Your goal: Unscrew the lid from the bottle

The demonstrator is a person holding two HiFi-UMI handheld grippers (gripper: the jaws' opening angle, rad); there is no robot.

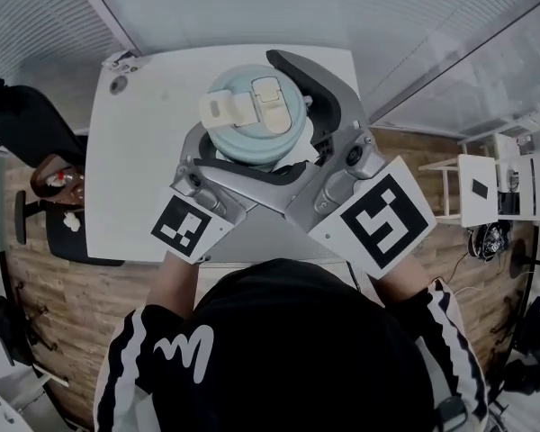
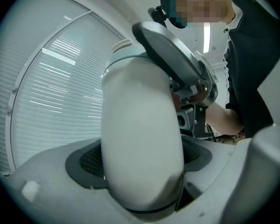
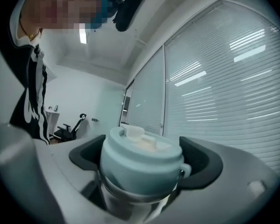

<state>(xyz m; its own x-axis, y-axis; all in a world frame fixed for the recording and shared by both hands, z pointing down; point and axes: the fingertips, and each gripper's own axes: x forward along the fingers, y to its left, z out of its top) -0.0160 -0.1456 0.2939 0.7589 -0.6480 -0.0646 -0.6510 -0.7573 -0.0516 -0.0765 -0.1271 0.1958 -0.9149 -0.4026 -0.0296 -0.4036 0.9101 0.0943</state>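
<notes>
A bottle with a pale blue lid (image 1: 255, 115) is held above the white table (image 1: 139, 169), between both grippers. My left gripper (image 1: 252, 167) is shut on the bottle's white body (image 2: 140, 143), which fills the space between its jaws in the left gripper view. My right gripper (image 1: 268, 120) is shut on the lid (image 3: 141, 160), with one dark pad on each side of it. In the right gripper view a strip of the body (image 3: 130, 200) shows below the lid. The right gripper's fingers (image 2: 175, 62) show above the body in the left gripper view.
A black office chair (image 1: 22, 124) stands left of the table on the wooden floor. A white shelf unit (image 1: 495, 187) stands at the right. Slatted blinds (image 3: 233, 83) cover the wall behind the table. The person's dark jacket (image 1: 297, 349) fills the bottom of the head view.
</notes>
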